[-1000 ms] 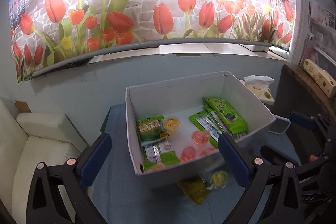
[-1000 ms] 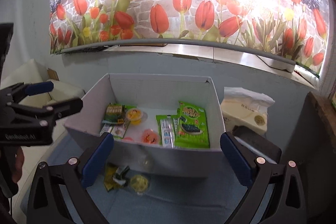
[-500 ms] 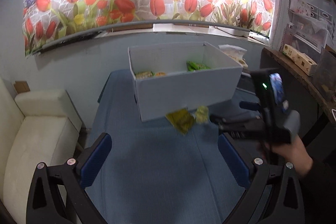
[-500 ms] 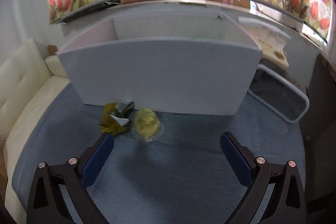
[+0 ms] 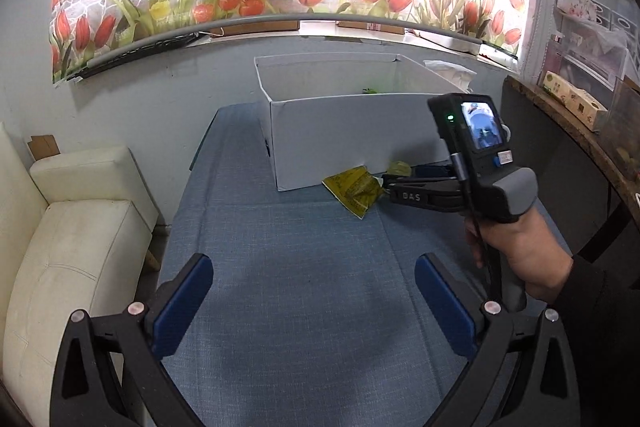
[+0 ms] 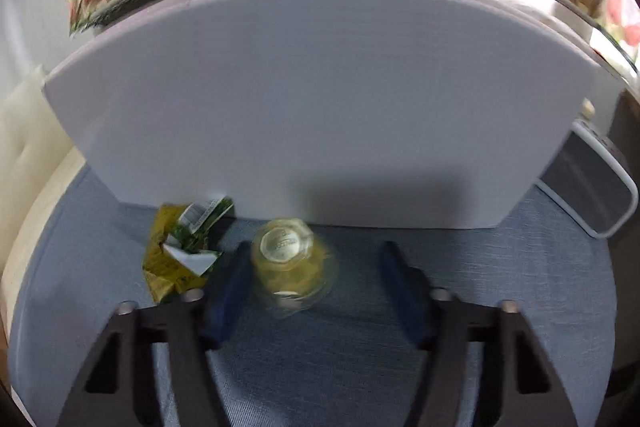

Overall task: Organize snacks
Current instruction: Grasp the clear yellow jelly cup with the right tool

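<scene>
1. Right gripper: the jaws are seen set wide, straddling a yellow jelly cup that lies on the blue tabletop. The left finger appears almost against the cup; the right finger stands clear of it. Nothing is gripped yet.
2. Jelly cup: located just in front of the white box, near its front wall; in the right wrist view it sits at the centre, toward 12 o'clock from the finger bases. The frame is blurred, so exact contact cannot be told.
3. Yellow snack packet: crumpled, lying at 9 o'clock of the cup, just beside the left finger and close to the box wall.
4. Left gripper: jaws spread wide and empty, held well back from the box, over bare tabletop. From this view the cup is glimpsed at about 1 o'clock, partly hidden by the right gripper.
5. Recommended execution: the cup is best centred between the fingers before closure, so that it is not pushed sideways into the packet. A soft, gradual squeeze is advised, since a thin plastic cup is judged likely to deform or slip out.
6. After closure, a straight lift clear of the box rim is advised before the cup is carried over and lowered inside.
</scene>
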The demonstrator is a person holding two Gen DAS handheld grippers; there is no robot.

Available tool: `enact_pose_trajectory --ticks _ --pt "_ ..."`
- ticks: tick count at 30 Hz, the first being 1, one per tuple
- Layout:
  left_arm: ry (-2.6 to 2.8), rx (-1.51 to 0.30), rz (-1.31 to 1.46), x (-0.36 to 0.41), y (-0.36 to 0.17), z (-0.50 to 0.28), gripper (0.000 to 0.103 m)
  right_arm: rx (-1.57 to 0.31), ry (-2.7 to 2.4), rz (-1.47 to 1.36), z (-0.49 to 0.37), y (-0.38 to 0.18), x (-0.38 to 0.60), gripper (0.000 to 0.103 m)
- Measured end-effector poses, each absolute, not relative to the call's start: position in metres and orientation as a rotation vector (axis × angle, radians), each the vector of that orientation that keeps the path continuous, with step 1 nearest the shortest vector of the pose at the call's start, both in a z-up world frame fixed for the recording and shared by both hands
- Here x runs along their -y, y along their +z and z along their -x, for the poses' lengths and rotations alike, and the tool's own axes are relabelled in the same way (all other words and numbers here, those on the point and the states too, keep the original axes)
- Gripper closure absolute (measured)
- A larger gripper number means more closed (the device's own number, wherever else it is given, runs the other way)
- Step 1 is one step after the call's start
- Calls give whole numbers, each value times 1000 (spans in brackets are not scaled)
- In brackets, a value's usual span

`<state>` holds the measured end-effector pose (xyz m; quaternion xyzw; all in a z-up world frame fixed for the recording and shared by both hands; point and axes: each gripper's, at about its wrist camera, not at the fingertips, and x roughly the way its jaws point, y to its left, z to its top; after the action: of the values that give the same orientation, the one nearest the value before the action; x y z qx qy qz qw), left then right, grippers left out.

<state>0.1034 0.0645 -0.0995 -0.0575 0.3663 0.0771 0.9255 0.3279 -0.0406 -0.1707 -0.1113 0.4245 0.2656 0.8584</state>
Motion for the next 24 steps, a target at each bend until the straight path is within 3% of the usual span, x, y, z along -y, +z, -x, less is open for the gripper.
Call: enact_pose_trajectory --ticks 1,15,24 --pt "161 -756 121 -65 -101 -107 0 -898 581 223 -327 -170 41 64" --pt "175 -811 192 -64 -128 -202 0 -835 607 233 -274 -139 102 63" --pt "255 -865 58 -34 -173 -270 0 -825 581 140 -247 -121 163 63"
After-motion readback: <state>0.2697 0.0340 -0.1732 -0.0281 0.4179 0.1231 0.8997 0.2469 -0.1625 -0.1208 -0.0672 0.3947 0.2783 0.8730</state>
